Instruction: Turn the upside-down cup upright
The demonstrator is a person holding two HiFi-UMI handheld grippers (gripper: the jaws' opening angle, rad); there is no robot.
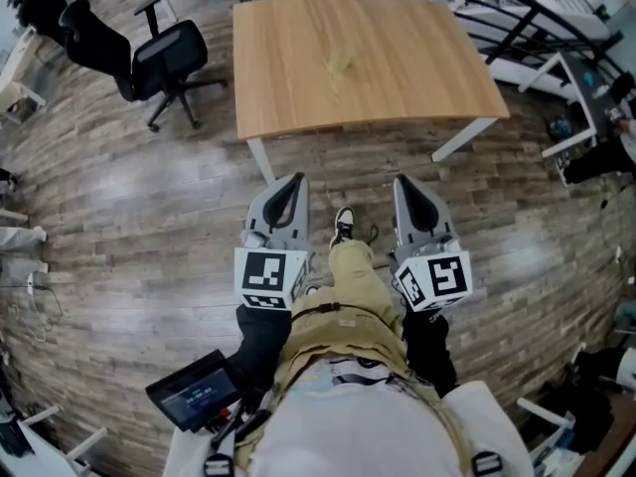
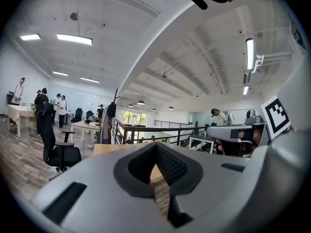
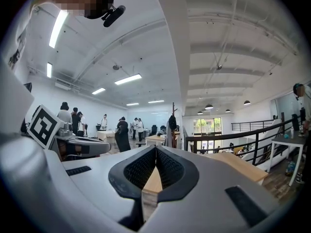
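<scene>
Desk ahead, chair at its left
The square wooden desk (image 1: pixel 368 63) stood on the plank floor (image 1: pixel 129 227), beyond the left gripper (image 1: pixel 295 180) and right gripper (image 1: pixel 402 183) held side by side; a black wheeled office chair (image 1: pixel 164 63) stood left of the desk.

The person is holding the left claw (image 1: pixel 295 182) and the right claw (image 1: pixel 402 183) side by side, close in front of the body. Both are pointing level toward the far side, jaws pressing together.

The person wears tan trousers (image 1: pixel 350 284), a black and white shoe (image 1: pixel 343 225) and a white top (image 1: pixel 348 427) with black straps. Either side of the trousers are black sleeves (image 1: pixel 260 341). The left gripper (image 1: pixel 294 180) and right gripper (image 1: pixel 402 182) are grey, each with a white cube (image 1: pixel 270 278) marked in black squares.
</scene>
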